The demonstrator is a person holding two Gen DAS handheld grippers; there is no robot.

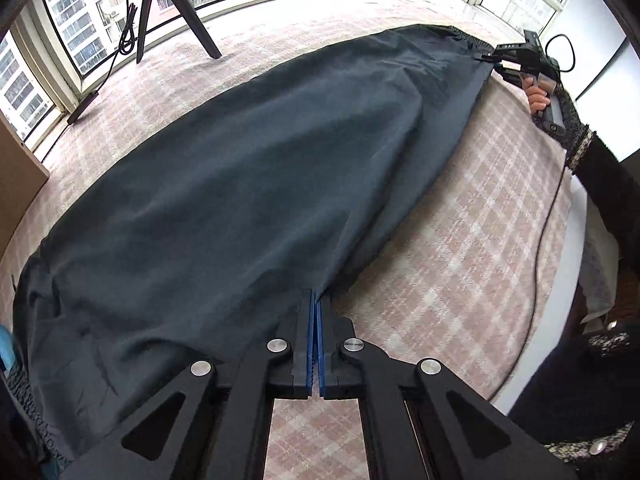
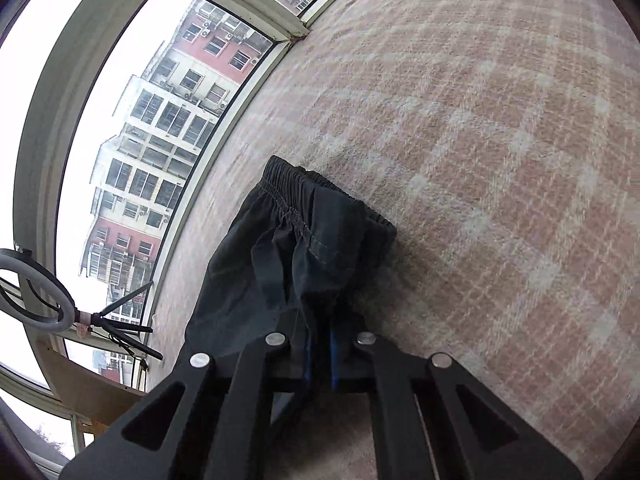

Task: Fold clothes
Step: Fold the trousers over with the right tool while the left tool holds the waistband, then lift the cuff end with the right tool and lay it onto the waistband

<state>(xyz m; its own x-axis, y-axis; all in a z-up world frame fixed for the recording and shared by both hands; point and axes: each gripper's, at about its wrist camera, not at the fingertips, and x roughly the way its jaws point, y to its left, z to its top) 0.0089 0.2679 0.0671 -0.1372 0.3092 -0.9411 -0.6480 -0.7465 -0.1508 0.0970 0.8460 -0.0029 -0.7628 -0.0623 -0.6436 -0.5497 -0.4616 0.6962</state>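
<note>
Bay windows, daylight, flats outside; pink plaid cover; tripod.

A bed with a pink-and-white checked cover carries dark trousers, spread flat from seven o'clock towards one o'clock. A black tripod stands on it at eleven o'clock.
</note>
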